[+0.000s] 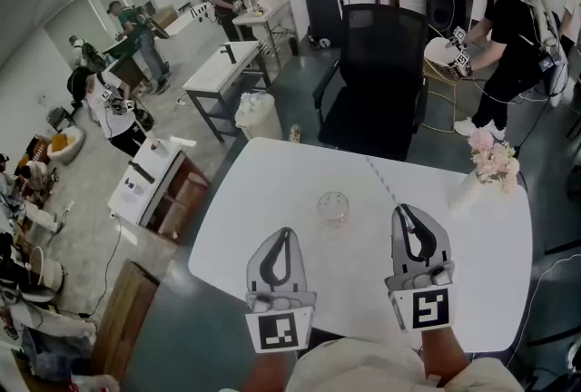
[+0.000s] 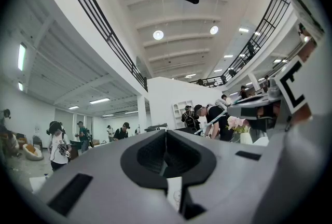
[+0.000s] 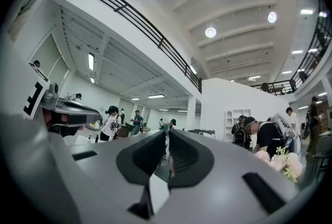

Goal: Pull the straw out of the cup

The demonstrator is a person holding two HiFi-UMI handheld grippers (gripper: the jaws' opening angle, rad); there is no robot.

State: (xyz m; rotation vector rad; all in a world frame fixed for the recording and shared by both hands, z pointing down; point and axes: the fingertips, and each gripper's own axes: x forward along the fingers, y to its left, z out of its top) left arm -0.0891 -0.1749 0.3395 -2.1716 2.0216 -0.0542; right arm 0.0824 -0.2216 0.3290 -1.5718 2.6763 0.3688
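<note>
A clear glass cup (image 1: 332, 207) stands on the white table (image 1: 272, 200), just beyond and between my two grippers. The thin pale straw (image 1: 381, 178) is outside the cup; it slants from the right gripper's tip up and left toward the table's far edge. My right gripper (image 1: 402, 210) is shut on the straw's near end, which shows at its tips (image 3: 167, 135) in the right gripper view. The left gripper view shows the straw (image 2: 213, 120) as a slanted line at the right. My left gripper (image 1: 285, 232) (image 2: 166, 132) is shut and empty, to the left of the cup.
A vase of pink flowers (image 1: 494, 161) stands on the table's far right corner. A black office chair (image 1: 377, 82) is behind the table's far edge. A low cabinet (image 1: 150, 183) stands off to the left. Several people work at tables further back.
</note>
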